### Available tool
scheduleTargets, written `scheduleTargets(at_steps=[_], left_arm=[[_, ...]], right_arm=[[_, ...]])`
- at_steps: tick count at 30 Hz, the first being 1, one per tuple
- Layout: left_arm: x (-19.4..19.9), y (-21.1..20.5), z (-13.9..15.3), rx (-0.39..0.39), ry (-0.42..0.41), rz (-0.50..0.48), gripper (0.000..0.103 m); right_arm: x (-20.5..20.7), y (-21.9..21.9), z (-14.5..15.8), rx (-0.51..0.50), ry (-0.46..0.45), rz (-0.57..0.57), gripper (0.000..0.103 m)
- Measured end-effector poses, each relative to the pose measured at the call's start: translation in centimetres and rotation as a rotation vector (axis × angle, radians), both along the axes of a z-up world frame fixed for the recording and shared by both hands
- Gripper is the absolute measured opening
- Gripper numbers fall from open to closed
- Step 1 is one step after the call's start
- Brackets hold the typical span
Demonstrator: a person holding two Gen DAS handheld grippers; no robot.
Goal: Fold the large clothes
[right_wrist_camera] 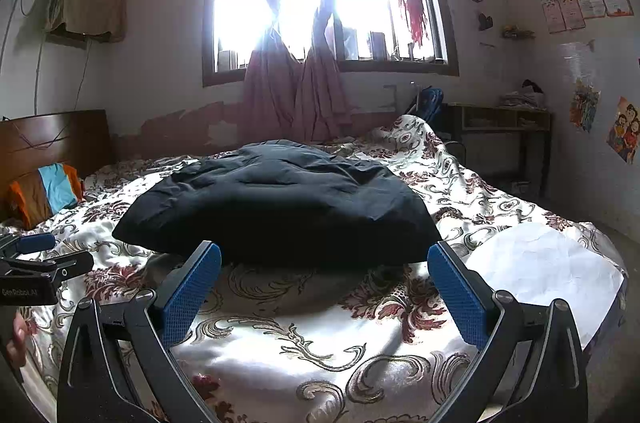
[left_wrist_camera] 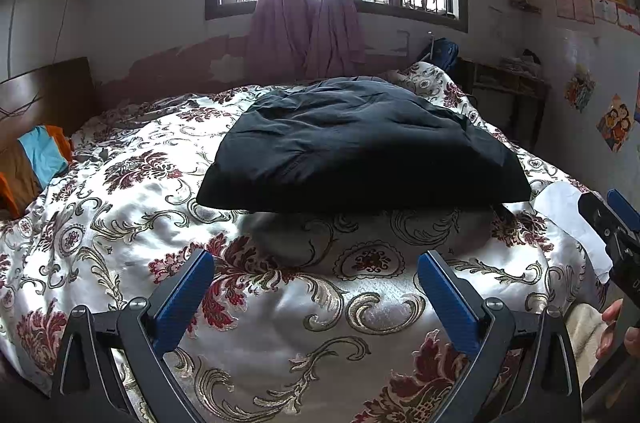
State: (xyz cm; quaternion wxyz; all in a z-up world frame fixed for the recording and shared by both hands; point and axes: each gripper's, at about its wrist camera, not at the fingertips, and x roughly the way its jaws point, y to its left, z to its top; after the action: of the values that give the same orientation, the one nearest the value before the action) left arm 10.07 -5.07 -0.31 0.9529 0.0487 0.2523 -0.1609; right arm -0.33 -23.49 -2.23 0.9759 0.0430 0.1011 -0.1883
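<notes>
A large black garment (left_wrist_camera: 360,147) lies folded into a thick rectangle on the floral bedspread (left_wrist_camera: 140,207); it also shows in the right wrist view (right_wrist_camera: 280,207). My left gripper (left_wrist_camera: 316,263) is open and empty, held above the bedspread in front of the garment's near edge. My right gripper (right_wrist_camera: 324,255) is open and empty, its blue fingertips (right_wrist_camera: 200,271) level with the garment's near edge. The right gripper also shows at the right edge of the left wrist view (left_wrist_camera: 612,223). The left gripper shows at the left edge of the right wrist view (right_wrist_camera: 40,263).
A white sheet of paper or cloth (right_wrist_camera: 540,263) lies on the bed to the right of the garment. An orange, brown and blue pillow (right_wrist_camera: 44,191) rests by the wooden headboard (right_wrist_camera: 52,139). A desk (right_wrist_camera: 504,127) stands at the far right wall. Tied pink curtains (right_wrist_camera: 296,95) hang at the window.
</notes>
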Motion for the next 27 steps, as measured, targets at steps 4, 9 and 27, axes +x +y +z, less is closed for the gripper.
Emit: scheduleTargets(at_steps=[4,9,27], left_arm=[[-0.05,-0.13,-0.04,0.002,0.002,0.003,0.102],[-0.13,-0.15,-0.18,0.006,0.007,0.008,0.102],[-0.12,-0.26,-0.23,0.006,0.008,0.012,0.102]], right_arm=[[-0.06,-0.02,0.01,0.0,0.0,0.0,0.102],[0.01,-0.09,0.02,0.001,0.001,0.0,0.102],[-0.02,-0.17,-0.04,0.001,-0.002,0.002,0.102]])
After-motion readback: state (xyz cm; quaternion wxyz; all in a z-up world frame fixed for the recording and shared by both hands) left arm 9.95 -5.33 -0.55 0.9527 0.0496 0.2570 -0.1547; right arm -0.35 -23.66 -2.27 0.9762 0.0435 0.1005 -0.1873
